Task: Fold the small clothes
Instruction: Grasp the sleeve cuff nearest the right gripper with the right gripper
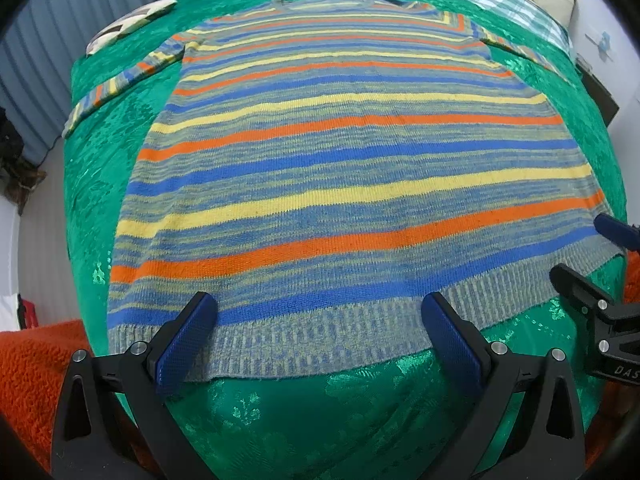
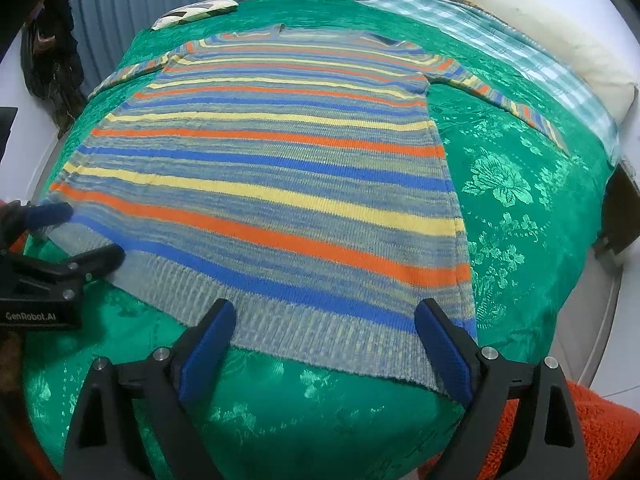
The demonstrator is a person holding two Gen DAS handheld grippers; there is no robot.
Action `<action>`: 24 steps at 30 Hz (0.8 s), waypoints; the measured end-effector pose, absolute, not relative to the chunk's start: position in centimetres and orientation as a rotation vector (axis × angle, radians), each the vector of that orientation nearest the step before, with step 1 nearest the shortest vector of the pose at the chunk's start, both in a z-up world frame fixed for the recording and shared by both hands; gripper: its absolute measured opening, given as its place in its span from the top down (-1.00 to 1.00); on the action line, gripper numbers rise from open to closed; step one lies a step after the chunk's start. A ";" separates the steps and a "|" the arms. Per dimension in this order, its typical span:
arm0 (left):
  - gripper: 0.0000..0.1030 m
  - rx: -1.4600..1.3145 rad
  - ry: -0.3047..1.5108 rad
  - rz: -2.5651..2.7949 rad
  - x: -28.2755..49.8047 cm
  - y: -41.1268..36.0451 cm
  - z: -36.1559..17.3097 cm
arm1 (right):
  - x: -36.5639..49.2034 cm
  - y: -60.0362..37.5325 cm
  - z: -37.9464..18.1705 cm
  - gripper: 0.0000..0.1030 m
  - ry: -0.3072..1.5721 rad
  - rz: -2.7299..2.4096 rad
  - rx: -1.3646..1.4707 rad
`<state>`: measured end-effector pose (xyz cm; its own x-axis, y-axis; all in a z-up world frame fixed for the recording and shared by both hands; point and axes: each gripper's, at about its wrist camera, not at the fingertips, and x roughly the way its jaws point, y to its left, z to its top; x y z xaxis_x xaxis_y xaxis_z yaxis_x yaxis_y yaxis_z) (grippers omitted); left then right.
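Note:
A striped knit sweater (image 1: 340, 168) in blue, yellow, orange and grey lies flat and spread out on a green bedspread (image 1: 280, 420), sleeves out to both sides. It also shows in the right wrist view (image 2: 272, 200). My left gripper (image 1: 320, 312) is open, its blue pads over the left part of the ribbed hem. My right gripper (image 2: 324, 320) is open over the hem's right corner. The right gripper also shows at the right edge of the left wrist view (image 1: 592, 256), and the left gripper shows at the left edge of the right wrist view (image 2: 76, 236).
The green bedspread (image 2: 512, 208) has a shiny flower pattern. An orange fuzzy cloth (image 1: 32, 376) lies at the near edge. A checked cloth (image 2: 500, 36) and a pillow (image 2: 552, 40) are at the far right. A patterned flat object (image 1: 128, 24) sits at the far left corner.

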<state>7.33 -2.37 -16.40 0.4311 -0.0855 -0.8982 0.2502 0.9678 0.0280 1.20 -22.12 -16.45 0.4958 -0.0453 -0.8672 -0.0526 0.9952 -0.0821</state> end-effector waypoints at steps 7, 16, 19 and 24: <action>-0.96 0.111 1.066 -0.265 5.0 -1.5 -13.6 | 0.2 -22.4 -14.9 -0.83 1.090 0.041 -0.078; -0.97 -0.004 0.825 -0.206 8.8 1.2 -6.3 | 3.7 -36.1 -5.5 -0.82 0.816 0.080 0.392; -0.97 -0.019 0.803 -0.116 10.9 2.5 -7.0 | 7.2 -45.0 -3.4 -0.83 0.710 -0.020 0.546; -0.97 -0.091 0.832 -0.011 11.8 4.9 -10.0 | 13.0 -57.6 -5.9 -0.78 0.715 -0.145 0.861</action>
